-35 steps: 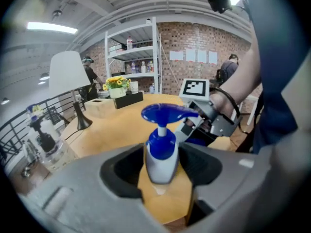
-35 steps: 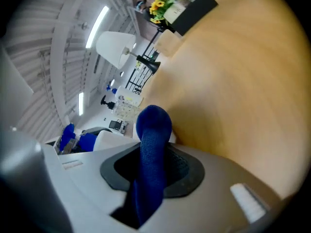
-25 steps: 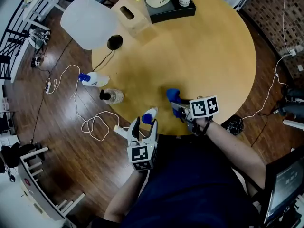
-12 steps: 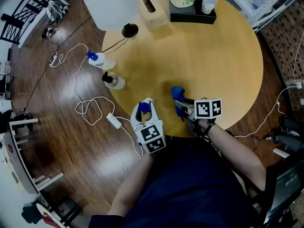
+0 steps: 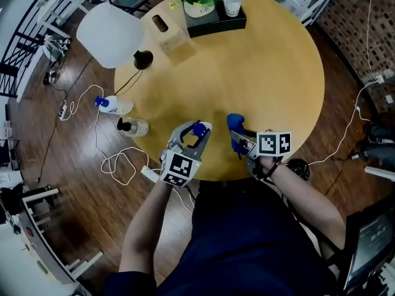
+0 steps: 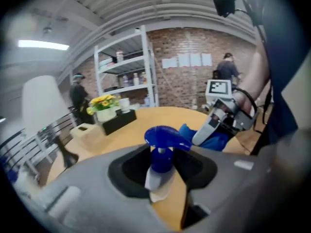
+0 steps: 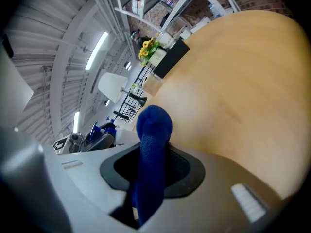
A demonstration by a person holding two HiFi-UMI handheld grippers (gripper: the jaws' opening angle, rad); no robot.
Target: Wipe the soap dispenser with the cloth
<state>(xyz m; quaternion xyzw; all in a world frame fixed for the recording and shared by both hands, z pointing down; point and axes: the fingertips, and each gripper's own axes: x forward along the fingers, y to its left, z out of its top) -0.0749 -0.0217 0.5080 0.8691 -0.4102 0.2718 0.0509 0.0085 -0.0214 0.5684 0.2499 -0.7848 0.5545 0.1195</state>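
2 grippers loaded at the bench's near edge

We see the left gripper clamped narrow on the neck of the soap dispenser, blue pump head up, at the near edge of the bench. The right gripper is pinched tight on the blue cloth, same bench edge, just beside the dispenser with a gap between.

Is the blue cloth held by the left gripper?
No, the cloth sits between the fingers of the right gripper; the left gripper holds the soap dispenser.
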